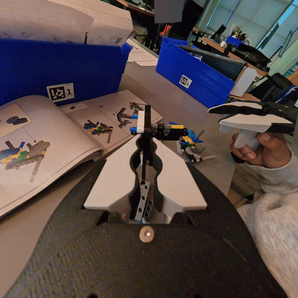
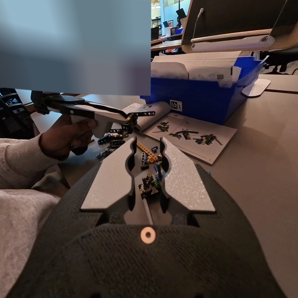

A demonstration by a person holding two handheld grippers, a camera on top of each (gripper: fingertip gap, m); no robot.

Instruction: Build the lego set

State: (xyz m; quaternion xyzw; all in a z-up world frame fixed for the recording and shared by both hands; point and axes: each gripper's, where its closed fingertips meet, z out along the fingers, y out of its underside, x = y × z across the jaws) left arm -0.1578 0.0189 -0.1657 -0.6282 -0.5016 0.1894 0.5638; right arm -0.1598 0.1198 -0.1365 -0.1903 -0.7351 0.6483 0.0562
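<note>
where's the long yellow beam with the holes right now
In the right wrist view the yellow beam lies flat on the table, seen between the right gripper fingertips, among loose pieces just left of the instruction booklet.

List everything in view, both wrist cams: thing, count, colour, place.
black beam sub-assembly: 1, black with white, blue, yellow parts, clamped in left gripper
geared sub-assembly: 1, yellow, blue, green, grey, on table under right gripper
loose beams: several, yellow, black, dark blue, on table
instruction booklet: 1, white, open, in front of near bin
bins: 2, blue, tagged, back of table
table: 1, grey
left gripper: 1, white fingers, shut
right gripper: 1, white fingers, open
hands: 2, grey sleeves
</note>
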